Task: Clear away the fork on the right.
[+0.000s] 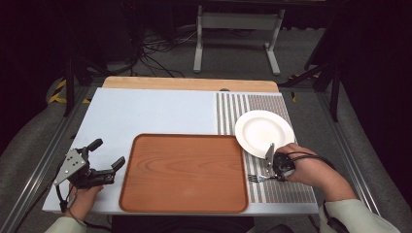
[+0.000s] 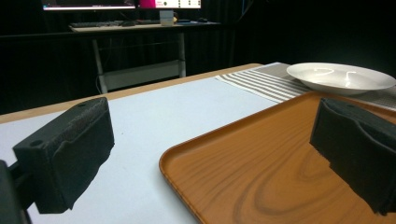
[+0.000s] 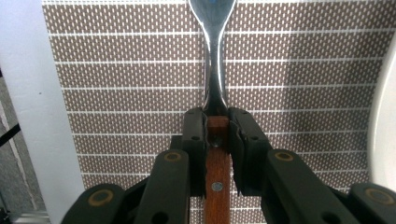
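Right tongs (image 3: 217, 135) are clamped on the wooden handle of a fork (image 3: 215, 84), pads squeezing it from both sides just behind where the metal neck starts. In the high view those tongs (image 1: 273, 174) sit low over the striped placemat (image 1: 291, 187) with the tines poking out toward the tray (image 1: 184, 172), and the fork (image 1: 257, 178) looks like it's lying flat on the mat or barely off it, hard to call.

Left tongs (image 1: 108, 164) are wide open with nothing between them, parked on the desk (image 1: 145, 111) just left of the tray, pointing across it.

So I'd say this is the grab step: grip looks set, lift not started. Next move probably wants a straight pull up, keeping the fork level so it doesn't pivot in the pads, then carrying it clear of the white plate (image 1: 265, 132) that sits just beyond the hand.

Stuff you can't see well: the tines are cut off at the top of the right gripper view, and the handle's back end is buried under the tongs.
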`<control>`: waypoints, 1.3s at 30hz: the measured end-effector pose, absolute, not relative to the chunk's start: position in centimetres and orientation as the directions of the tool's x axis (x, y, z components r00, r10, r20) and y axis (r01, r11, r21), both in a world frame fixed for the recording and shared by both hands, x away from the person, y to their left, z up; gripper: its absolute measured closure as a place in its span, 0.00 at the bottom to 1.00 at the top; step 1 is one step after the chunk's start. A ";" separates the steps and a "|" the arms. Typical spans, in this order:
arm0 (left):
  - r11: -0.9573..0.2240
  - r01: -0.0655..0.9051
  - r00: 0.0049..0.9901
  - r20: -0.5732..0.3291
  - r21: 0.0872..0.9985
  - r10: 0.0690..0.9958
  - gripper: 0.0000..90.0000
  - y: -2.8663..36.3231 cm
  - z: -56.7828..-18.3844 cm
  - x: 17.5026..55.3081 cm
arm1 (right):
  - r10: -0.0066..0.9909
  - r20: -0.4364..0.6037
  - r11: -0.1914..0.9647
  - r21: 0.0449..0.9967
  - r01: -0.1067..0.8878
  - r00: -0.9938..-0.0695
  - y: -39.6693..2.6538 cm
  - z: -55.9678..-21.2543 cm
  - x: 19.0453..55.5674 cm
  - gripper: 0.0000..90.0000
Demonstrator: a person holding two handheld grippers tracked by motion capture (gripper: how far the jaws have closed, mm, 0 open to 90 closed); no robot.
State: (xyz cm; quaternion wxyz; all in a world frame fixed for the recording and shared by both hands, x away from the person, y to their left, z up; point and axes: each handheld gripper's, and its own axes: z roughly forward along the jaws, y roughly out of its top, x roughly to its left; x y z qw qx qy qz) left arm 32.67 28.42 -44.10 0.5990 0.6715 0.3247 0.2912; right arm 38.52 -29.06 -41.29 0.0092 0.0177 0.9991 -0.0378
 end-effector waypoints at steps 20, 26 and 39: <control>-0.072 0.087 0.617 0.003 0.994 0.787 0.00 28.4 -44.1 32.7 | 0.051 -0.095 0.997 -0.047 0.056 -0.994 -29.2 -38.7 38.1 0.87; -0.071 0.086 0.617 0.003 0.994 0.787 0.00 28.4 -44.1 32.7 | 0.072 -0.123 0.997 -0.019 0.075 -0.990 -29.4 -37.6 38.2 0.87; -0.072 0.086 0.618 0.004 0.994 0.787 0.00 28.4 -44.1 32.7 | 0.154 -0.153 0.987 0.073 0.144 -0.976 -28.6 -35.6 38.2 0.87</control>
